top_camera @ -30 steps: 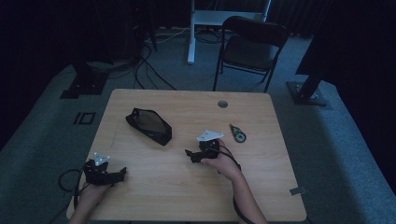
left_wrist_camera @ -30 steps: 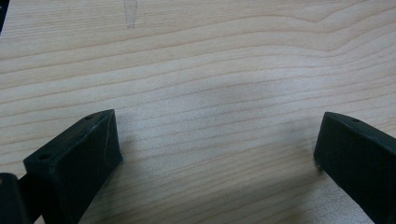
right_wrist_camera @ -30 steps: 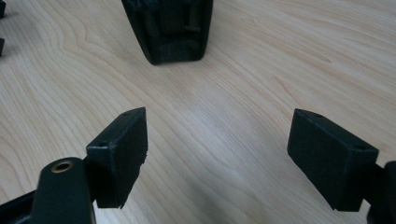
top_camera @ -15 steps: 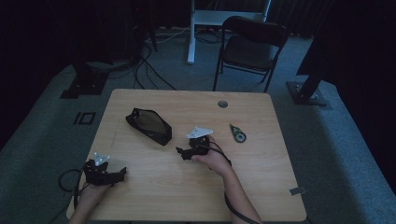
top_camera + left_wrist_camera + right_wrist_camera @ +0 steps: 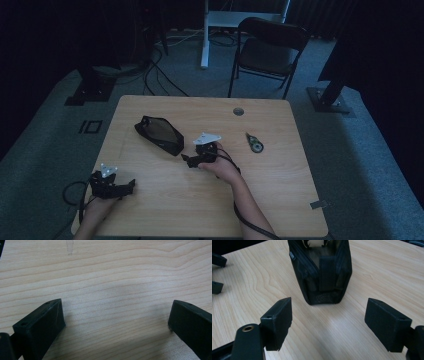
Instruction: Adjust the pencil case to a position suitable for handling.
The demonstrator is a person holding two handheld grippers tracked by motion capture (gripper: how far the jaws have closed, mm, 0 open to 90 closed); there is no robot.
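We list: black mesh pouch (image 5: 320, 270) near right gripper (image 5: 328, 322), jaws wide, empty; high view adds small tool (image 5: 255, 145). Left gripper (image 5: 116, 322) wide over bare table (image 5: 112, 270).

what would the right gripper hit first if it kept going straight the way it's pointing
Most likely the black mesh pouch: it stands dead ahead of the right gripper, centred between its open jaws, with bare table between them. How far ahead is hard to judge.
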